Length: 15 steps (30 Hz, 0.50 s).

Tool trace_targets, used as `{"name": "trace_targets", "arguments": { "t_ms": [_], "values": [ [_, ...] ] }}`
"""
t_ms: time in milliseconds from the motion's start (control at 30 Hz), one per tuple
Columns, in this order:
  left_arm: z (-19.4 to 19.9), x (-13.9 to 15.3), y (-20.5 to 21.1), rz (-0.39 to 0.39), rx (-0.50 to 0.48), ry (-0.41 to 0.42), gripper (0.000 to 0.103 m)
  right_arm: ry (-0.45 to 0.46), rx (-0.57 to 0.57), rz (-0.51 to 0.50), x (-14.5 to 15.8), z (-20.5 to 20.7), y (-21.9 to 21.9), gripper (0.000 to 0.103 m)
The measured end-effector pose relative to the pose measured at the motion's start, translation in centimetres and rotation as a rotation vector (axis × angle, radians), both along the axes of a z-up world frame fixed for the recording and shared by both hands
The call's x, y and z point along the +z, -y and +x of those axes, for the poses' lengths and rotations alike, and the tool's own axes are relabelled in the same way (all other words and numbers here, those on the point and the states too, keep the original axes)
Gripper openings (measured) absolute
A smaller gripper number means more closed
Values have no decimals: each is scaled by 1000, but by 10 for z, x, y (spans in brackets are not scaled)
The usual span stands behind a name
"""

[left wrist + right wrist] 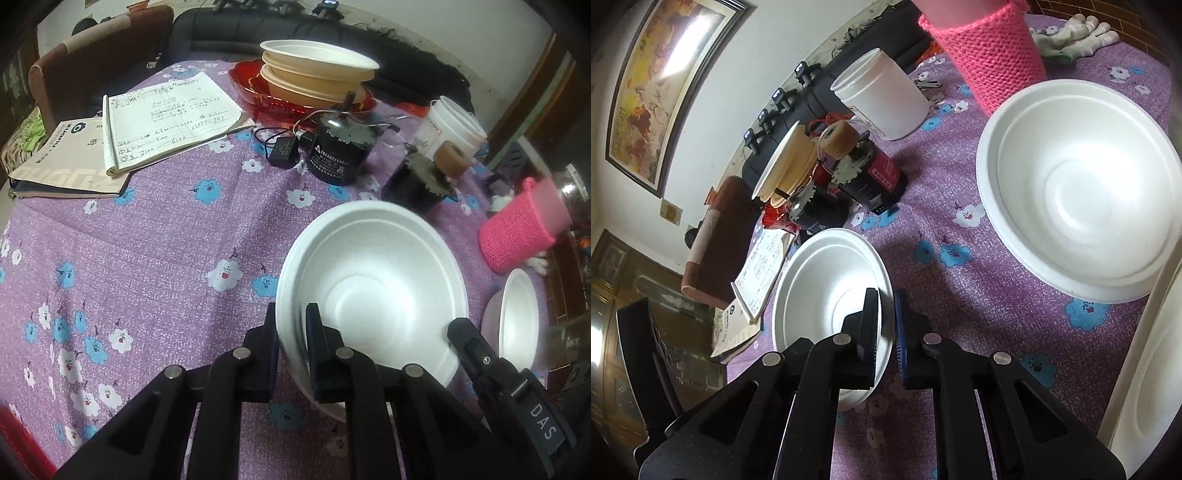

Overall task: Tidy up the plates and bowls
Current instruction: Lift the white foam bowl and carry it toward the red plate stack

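- White foam bowl (373, 291), on purple flowered tablecloth (155, 236); rim clamped by left gripper (291, 332) and right gripper (886, 328), opposite edges.
- Second white foam bowl (1078, 195) beside first, near pink knitted sleeve (993, 62).
- Stacked beige and white bowls (317, 70) beyond, on red tray (255, 88).

A white foam bowl (373, 291) sits upright on the purple flowered cloth, its near rim pinched from two sides. A second white foam bowl (1078, 195) rests beside it. Farther back, a stack of white and tan bowls (317, 74) sits in a red glass dish (258, 92)
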<state>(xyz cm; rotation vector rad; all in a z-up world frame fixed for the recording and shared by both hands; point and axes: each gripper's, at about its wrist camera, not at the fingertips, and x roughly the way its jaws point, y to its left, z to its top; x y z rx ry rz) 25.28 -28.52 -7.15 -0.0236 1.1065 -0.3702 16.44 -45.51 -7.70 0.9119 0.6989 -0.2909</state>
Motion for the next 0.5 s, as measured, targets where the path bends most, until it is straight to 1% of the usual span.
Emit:
{"name": "trace_targets", "arguments": {
  "t_ms": [267,433,500],
  "values": [
    [-13,9,-4,8,1,29,13,16,11,21,11,-7,-1,8],
    [-26,12,-17,-4,9,33,13,29,25,32,16,-15,-7,8],
    [-31,13,-22,5,15,47,13,31,40,29,18,-19,-13,8]
  ]
}}
